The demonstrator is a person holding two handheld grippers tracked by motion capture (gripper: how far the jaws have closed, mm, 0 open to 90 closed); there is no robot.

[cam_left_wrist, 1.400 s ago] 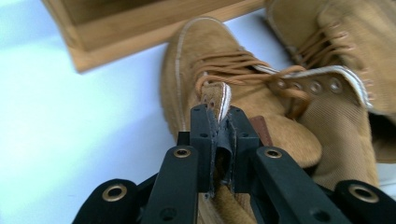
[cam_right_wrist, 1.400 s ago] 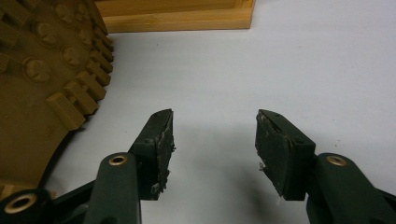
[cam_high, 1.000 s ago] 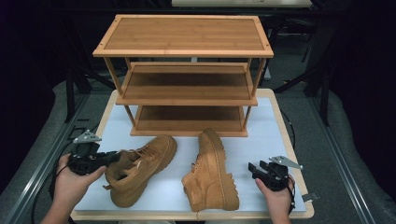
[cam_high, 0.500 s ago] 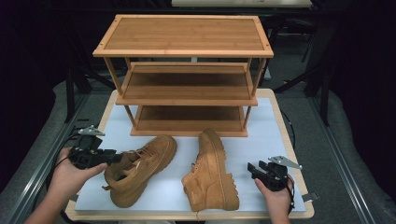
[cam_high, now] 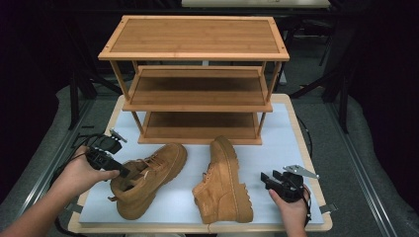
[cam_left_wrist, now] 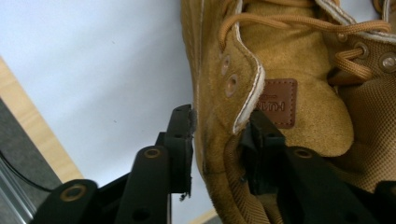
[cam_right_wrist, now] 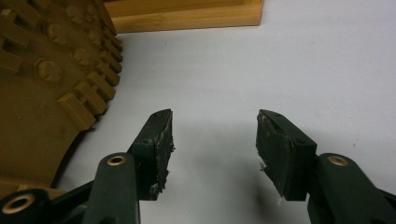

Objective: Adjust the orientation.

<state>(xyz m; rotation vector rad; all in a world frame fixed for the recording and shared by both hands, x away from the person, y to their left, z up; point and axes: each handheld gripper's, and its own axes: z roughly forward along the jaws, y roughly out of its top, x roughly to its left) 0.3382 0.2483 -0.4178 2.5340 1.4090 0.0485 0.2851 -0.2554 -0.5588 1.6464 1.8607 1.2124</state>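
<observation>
Two tan suede boots lie on the white mat. The left boot points its toe toward the rack. My left gripper is at its collar. One jaw is outside the suede wall and the other inside the opening. The jaws have just been closing and stand open close beside that wall. The right boot rests on its side with its lugged sole turned to my right gripper. That gripper is open on the mat, with nothing between its fingers.
A three-shelf bamboo shoe rack stands at the back of the mat, its shelves bare. Its bottom rail lies just ahead of the right gripper. Bare mat runs between the rack and the boots. Dark floor surrounds the table.
The left hand has shifted a little at the left boot's collar, and its jaws now straddle the collar wall. Both boots and the right gripper have stayed put.
</observation>
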